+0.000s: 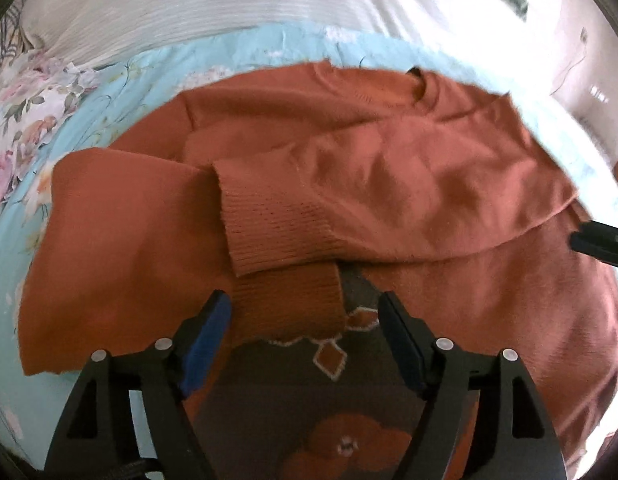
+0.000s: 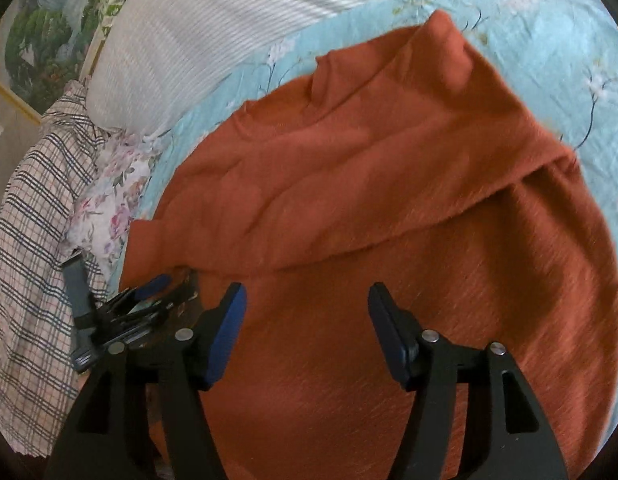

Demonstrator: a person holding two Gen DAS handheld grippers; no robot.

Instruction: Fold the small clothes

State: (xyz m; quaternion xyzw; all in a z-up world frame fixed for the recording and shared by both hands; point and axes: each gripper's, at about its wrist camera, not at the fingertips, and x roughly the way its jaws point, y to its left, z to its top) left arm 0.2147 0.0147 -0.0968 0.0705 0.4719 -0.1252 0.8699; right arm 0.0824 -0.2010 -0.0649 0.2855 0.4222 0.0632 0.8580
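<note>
An orange-brown knitted sweater lies spread on the light blue floral bedsheet, both sleeves folded across its body. The ribbed cuffs overlap in the middle, above a dark brown patterned panel. My left gripper is open and empty just above the lower cuff. My right gripper is open and empty over the sweater's plain body. The left gripper also shows in the right wrist view, at the sweater's left edge. The right gripper's tip shows in the left wrist view.
A white striped pillow lies beyond the sweater. A plaid shirt and a floral cloth lie at the left. A framed picture hangs at the far left. The blue sheet shows on the right.
</note>
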